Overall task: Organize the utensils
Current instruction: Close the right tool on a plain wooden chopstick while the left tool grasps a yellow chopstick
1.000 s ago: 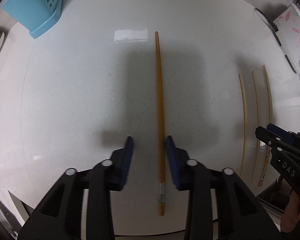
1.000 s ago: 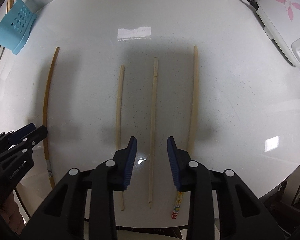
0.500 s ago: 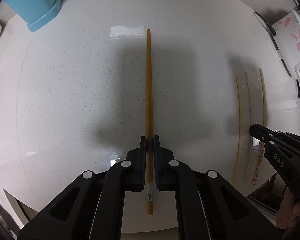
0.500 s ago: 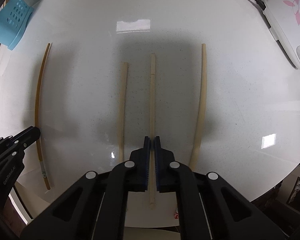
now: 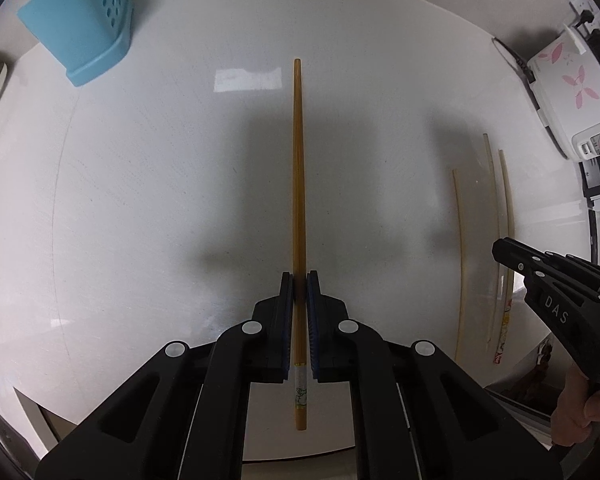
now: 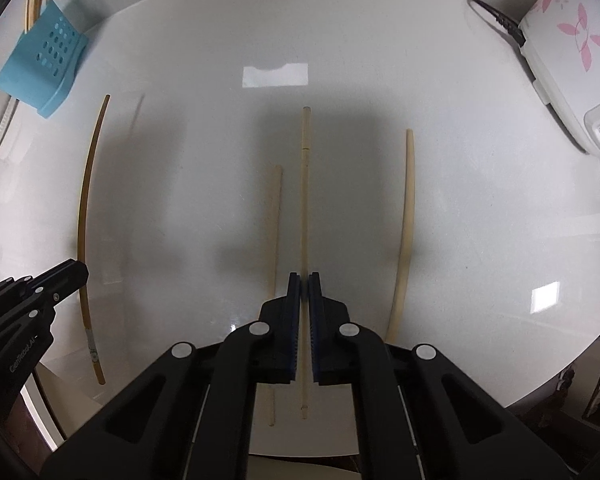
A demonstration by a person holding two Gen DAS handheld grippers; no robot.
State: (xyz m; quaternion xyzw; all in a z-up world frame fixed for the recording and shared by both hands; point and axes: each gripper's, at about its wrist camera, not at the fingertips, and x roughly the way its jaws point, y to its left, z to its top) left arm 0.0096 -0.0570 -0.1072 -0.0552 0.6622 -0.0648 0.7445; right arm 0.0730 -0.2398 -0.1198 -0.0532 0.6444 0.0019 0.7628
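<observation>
On the white table (image 5: 140,200), the left gripper (image 5: 299,280) is clamping the brown chopstick (image 5: 298,160) and the right gripper (image 6: 304,280) is clamping a pale chopstick (image 6: 305,184), both lying lengthwise ahead, with the blue utensil holder (image 5: 80,28) sitting far-left, nearer the left hand.

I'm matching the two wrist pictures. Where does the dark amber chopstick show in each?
Left wrist view: the dark amber chopstick runs up the centre, clamped in the left gripper.
Right wrist view: it curves down the far left, beside that gripper's tip.
Shared landmark: the blue utensil holder, upper left in both.
</observation>
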